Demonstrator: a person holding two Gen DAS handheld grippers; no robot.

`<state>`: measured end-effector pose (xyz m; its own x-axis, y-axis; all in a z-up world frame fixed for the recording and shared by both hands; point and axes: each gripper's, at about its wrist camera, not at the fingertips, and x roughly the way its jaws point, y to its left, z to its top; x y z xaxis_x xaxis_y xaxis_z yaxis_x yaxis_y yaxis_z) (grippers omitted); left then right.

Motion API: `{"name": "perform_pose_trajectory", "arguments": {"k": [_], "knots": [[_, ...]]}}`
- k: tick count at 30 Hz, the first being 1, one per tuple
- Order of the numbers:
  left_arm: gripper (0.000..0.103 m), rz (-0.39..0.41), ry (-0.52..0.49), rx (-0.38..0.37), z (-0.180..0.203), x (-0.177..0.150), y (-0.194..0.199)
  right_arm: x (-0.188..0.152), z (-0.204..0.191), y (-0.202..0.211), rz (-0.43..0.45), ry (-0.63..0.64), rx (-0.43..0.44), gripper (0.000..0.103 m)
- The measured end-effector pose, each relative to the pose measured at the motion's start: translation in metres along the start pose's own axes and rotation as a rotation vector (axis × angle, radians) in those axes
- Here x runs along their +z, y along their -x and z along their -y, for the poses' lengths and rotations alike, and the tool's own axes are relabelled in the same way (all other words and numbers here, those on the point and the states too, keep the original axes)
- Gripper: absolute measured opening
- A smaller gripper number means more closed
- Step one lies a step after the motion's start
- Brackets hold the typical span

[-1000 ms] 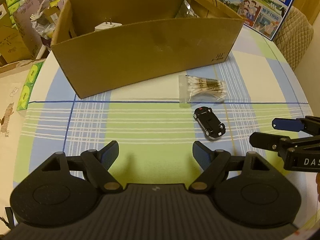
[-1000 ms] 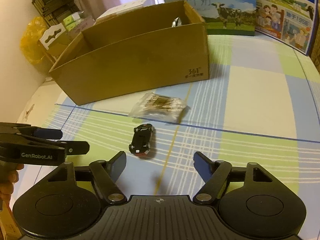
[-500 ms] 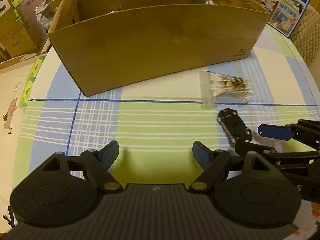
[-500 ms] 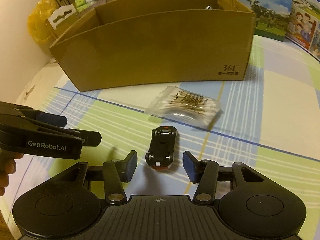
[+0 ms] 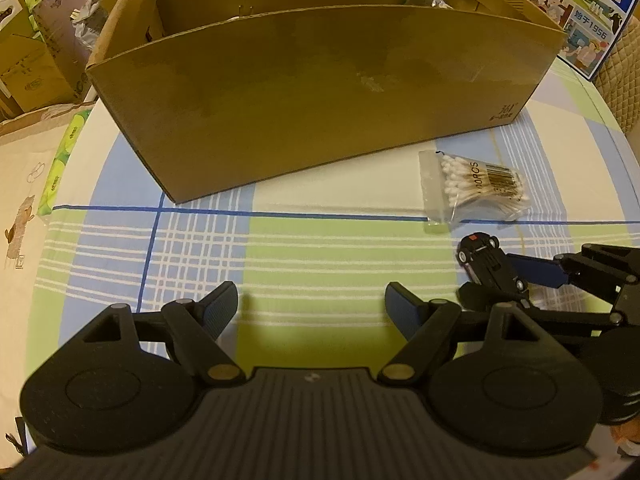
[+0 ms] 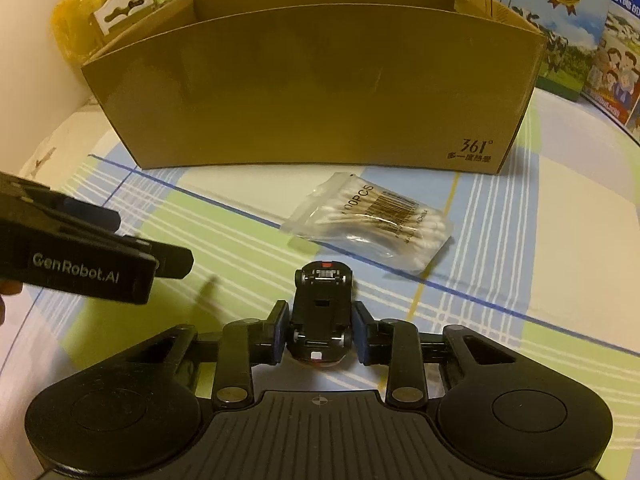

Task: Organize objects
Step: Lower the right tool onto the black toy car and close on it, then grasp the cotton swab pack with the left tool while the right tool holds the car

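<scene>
A small black toy car (image 6: 322,312) lies on the checked tablecloth (image 6: 560,220). My right gripper (image 6: 320,332) is closing around it, with the blue pads (image 6: 280,332) against its two sides. The left wrist view shows the same car (image 5: 490,262) between the right gripper's (image 5: 504,280) fingers. A clear bag of cotton swabs (image 6: 376,220) (image 5: 476,184) lies just beyond the car. Behind it stands an open cardboard box (image 6: 312,92) (image 5: 320,92). My left gripper (image 5: 310,308) hangs open and empty over the cloth, left of the car; it also shows as the left gripper (image 6: 152,240).
Printed milk cartons (image 6: 560,40) (image 5: 592,20) stand behind the box on the right. Off the table's left edge are stacked boxes (image 5: 32,68) and a yellow bag (image 6: 76,28). A quilted chair back (image 5: 624,80) is at the far right.
My right gripper moved forward and down to the car and its jaws narrowed onto it. The left gripper drifted closer to the box and stayed open.
</scene>
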<state>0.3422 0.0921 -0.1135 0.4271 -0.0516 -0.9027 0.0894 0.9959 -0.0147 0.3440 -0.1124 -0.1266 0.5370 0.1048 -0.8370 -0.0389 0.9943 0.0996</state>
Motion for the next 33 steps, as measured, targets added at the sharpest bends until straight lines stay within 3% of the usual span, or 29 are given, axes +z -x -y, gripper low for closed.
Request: {"name": "perform_pose_trajectory", "arguments": {"k": [8,24,29,33], "knots": [[0.078,0.008,-0.029,-0.038,0.006,0.009,-0.007,-0.009,0.025,0.010,0.002,-0.047,-0.018,0.030],[0.088,0.116,-0.266,-0.272,0.058,0.038,-0.040,-0.042,0.114,0.059,0.016,-0.288,-0.185,0.030],[0.089,0.096,-0.299,-0.310,0.081,0.046,-0.053,-0.048,0.125,0.066,0.016,-0.336,-0.208,0.030],[0.089,0.083,-0.356,-0.386,0.102,0.038,-0.048,-0.052,0.131,0.070,0.021,-0.367,-0.212,0.030]]}}
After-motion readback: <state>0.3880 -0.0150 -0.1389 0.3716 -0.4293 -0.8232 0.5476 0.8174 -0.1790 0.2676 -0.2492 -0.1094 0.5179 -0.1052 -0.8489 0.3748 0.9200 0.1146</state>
